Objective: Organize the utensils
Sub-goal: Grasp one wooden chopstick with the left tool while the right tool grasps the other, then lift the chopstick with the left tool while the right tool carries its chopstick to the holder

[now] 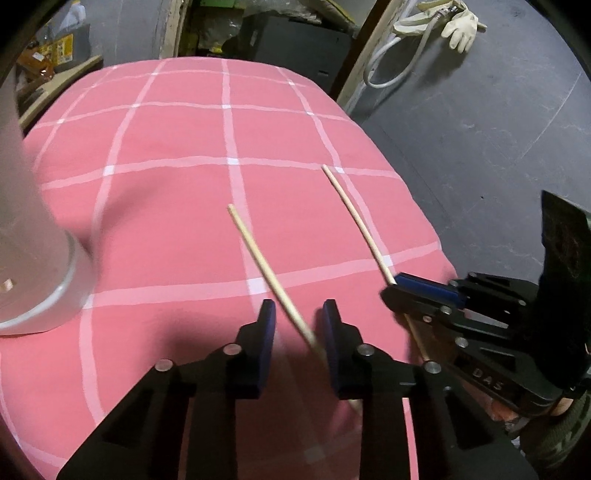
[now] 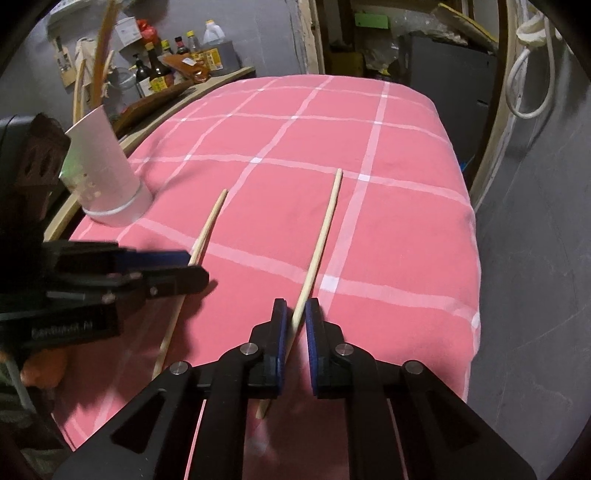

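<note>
Two wooden chopsticks lie on the pink checked cloth. The left chopstick (image 1: 269,275) (image 2: 208,225) runs between the fingers of my left gripper (image 1: 299,314), which is open around it with a clear gap. The right chopstick (image 1: 354,218) (image 2: 321,240) runs between the fingers of my right gripper (image 2: 296,314), whose jaws are nearly closed on it with a thin gap still showing. The left gripper shows in the right wrist view (image 2: 184,267), the right gripper in the left wrist view (image 1: 399,284). A white holder cup (image 2: 107,170) (image 1: 29,221) stands at the left with chopsticks in it.
The table (image 2: 388,184) drops off at the right and far edges to a dark floor (image 1: 480,147). A shelf with bottles (image 2: 159,74) stands behind the cup. A hose and gloves (image 1: 458,26) lie on the floor far right.
</note>
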### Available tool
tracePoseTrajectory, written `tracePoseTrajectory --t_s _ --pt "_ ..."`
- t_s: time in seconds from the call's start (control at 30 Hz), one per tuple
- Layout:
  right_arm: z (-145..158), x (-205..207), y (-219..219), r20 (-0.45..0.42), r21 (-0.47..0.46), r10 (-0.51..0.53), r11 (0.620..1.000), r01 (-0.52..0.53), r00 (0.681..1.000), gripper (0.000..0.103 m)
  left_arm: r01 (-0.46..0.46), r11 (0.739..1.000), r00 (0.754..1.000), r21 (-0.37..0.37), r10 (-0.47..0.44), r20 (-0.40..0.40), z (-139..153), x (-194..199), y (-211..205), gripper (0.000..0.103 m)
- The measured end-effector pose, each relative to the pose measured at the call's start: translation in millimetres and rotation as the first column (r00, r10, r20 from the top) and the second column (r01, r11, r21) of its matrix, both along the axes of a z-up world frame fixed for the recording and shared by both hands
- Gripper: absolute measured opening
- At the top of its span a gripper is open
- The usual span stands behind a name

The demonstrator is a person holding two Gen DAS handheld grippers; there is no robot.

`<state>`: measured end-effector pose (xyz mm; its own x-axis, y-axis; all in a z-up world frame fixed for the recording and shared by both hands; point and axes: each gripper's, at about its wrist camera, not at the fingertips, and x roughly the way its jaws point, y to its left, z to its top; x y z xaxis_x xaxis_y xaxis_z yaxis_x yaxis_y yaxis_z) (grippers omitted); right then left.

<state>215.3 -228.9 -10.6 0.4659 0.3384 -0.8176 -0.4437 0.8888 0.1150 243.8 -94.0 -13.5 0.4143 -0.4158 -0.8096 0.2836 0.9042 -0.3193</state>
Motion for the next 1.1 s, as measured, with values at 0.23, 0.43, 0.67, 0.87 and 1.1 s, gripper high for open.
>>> tracePoseTrajectory --t_s 0.23,0.43,0.67,0.87,1.1 --pt "-2.2 22.8 8.1 -0.046 0.007 -0.016 1.000 0.016 0.999 0.011 -0.007 1.000 0.999 -0.024 0.006 -0.033 -0.7 3.9 6.0 0.008" --pt "-2.6 30.5 -5.9 -0.116 0.110 -0.088 0.989 0.101 0.989 0.004 -0.009 0.999 0.999 -0.038 0.008 -0.036 0.0 0.5 9.9 0.002" --pt "-3.2 5.5 -30.3 -0.137 0.350 -0.154 0.917 0.193 0.978 0.003 -0.017 0.999 0.999 -0.040 0.019 0.046 12.3 -19.0 21.2 0.002" --pt "18.2 -30.5 -24.1 0.035 0.506 -0.205 0.848 0.160 0.978 0.003 -0.065 0.996 0.967 -0.060 0.078 0.243 37.3 -46.7 35.8 0.002" --pt "44.4 -66.0 14.2 0.323 0.575 -0.260 0.818 0.030 0.910 0.003 -0.141 0.987 0.842 -0.082 0.163 0.515 68.1 -84.1 50.4 0.002"
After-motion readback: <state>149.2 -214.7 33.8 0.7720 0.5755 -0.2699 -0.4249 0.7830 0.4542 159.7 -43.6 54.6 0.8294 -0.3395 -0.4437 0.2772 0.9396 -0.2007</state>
